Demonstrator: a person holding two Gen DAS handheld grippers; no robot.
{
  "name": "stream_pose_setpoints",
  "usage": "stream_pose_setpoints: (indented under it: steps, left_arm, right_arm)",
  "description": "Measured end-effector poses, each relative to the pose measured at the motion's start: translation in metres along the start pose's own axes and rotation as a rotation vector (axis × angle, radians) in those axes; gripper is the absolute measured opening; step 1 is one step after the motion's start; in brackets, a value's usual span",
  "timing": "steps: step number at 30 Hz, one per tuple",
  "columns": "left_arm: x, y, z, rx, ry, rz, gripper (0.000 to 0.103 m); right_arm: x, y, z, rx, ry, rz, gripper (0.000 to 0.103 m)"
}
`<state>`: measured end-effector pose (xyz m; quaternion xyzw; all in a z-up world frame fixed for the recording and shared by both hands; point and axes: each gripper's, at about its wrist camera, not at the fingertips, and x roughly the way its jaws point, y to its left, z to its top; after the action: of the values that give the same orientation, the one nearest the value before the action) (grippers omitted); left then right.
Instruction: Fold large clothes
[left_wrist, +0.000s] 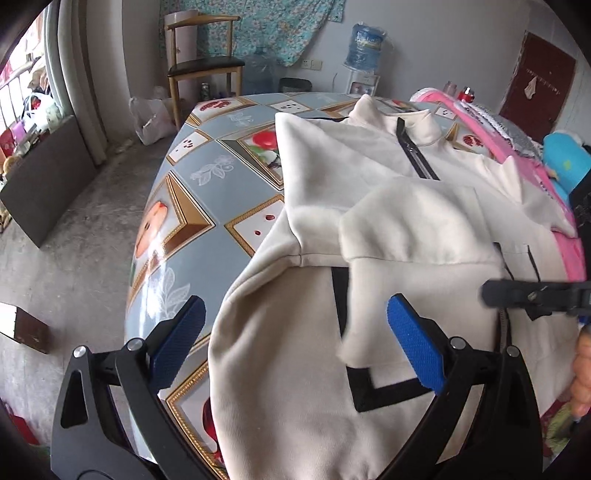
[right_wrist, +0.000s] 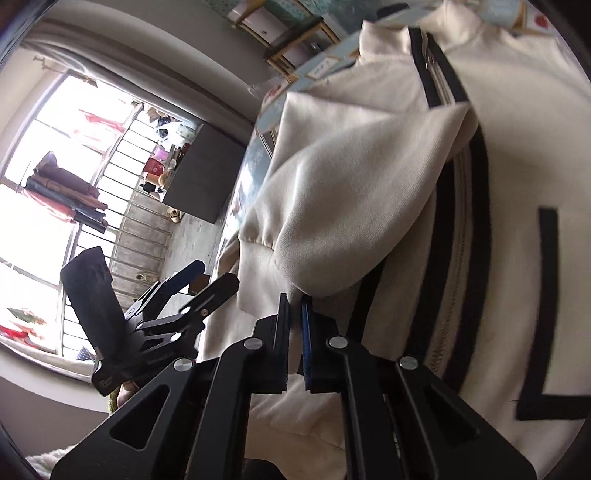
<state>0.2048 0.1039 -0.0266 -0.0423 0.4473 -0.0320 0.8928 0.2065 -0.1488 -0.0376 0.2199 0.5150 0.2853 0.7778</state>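
A cream zip-up jacket (left_wrist: 314, 398) with black trim lies spread on a table under a patterned blue cloth (left_wrist: 207, 206). One sleeve (left_wrist: 406, 229) is folded across its front. My left gripper (left_wrist: 295, 336) hovers open over the jacket's lower left part, blue pads (left_wrist: 413, 343) wide apart and nothing between them. My right gripper (right_wrist: 294, 306) is shut on the edge of the folded sleeve (right_wrist: 351, 206), next to the zipper (right_wrist: 454, 229). In the left wrist view the right gripper (left_wrist: 487, 295) comes in from the right edge. The right wrist view shows the left gripper (right_wrist: 218, 275) open beside the jacket.
A wooden chair (left_wrist: 199, 66), a plastic bag (left_wrist: 151, 118) and water bottles (left_wrist: 365, 44) stand behind the table. Pink bedding (left_wrist: 524, 155) borders the table's right side. A dark cabinet (left_wrist: 48, 177) and a barred window (right_wrist: 55, 184) are to the left. A hand (left_wrist: 583, 373) shows at the right edge.
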Motion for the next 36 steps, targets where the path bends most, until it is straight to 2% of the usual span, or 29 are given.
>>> stream_pose_setpoints:
  steps: [4,9,12,16,18,21,22,23,25,28,30,31,32,33,36]
  left_arm:
    - [0.002,-0.004,0.008,0.018,-0.004,0.044,0.095]
    - [0.001,-0.006,0.021,0.041,-0.022,0.091,0.081]
    - [0.006,-0.005,0.025,0.048,-0.016,0.114,0.073]
    - [0.015,-0.007,0.026,0.07,0.013,0.095,0.062]
    - [0.017,-0.006,0.027,0.056,0.034,0.059,0.06]
    - [0.017,-0.007,0.029,0.047,0.055,0.035,0.059]
    - [0.016,-0.008,0.03,0.046,0.059,0.029,0.059]
    - [0.016,-0.008,0.031,0.042,0.061,0.021,0.059]
    - [0.015,-0.009,0.033,0.027,0.061,-0.015,0.059]
    - [0.008,-0.011,0.033,0.012,0.033,-0.073,0.06]
    - [0.005,-0.013,0.032,0.009,0.018,-0.086,0.065]
    - [0.004,-0.013,0.032,-0.001,0.011,-0.098,0.068]
    - [0.002,-0.012,0.031,-0.017,-0.005,-0.129,0.069]
    - [-0.001,-0.011,0.03,-0.028,-0.023,-0.17,0.069]
    - [-0.016,-0.009,0.026,-0.047,-0.097,-0.268,0.08]
  right_arm:
    - [-0.045,0.001,0.033,-0.086,-0.087,-0.053,0.006]
    - [-0.109,-0.007,0.091,-0.227,-0.179,-0.211,0.006]
    - [-0.13,-0.032,0.119,-0.264,-0.168,-0.313,0.006]
    - [-0.127,-0.081,0.133,-0.245,-0.091,-0.421,0.006]
    - [-0.122,-0.107,0.133,-0.225,-0.056,-0.529,0.01]
    - [-0.125,-0.122,0.135,-0.247,-0.088,-0.723,0.034]
    - [-0.128,-0.121,0.135,-0.254,-0.106,-0.737,0.047]
    - [-0.133,-0.116,0.135,-0.261,-0.139,-0.724,0.054]
    - [-0.139,-0.11,0.135,-0.25,-0.161,-0.646,0.057]
    - [-0.125,-0.088,0.133,-0.273,-0.117,-0.58,0.057]
    - [-0.106,-0.069,0.13,-0.3,-0.087,-0.563,0.058]
    - [-0.094,-0.059,0.128,-0.315,-0.067,-0.549,0.061]
    - [-0.083,-0.052,0.127,-0.329,-0.048,-0.544,0.069]
    - [-0.071,-0.045,0.125,-0.35,-0.028,-0.543,0.072]
    - [-0.041,-0.029,0.115,-0.42,0.036,-0.553,0.074]
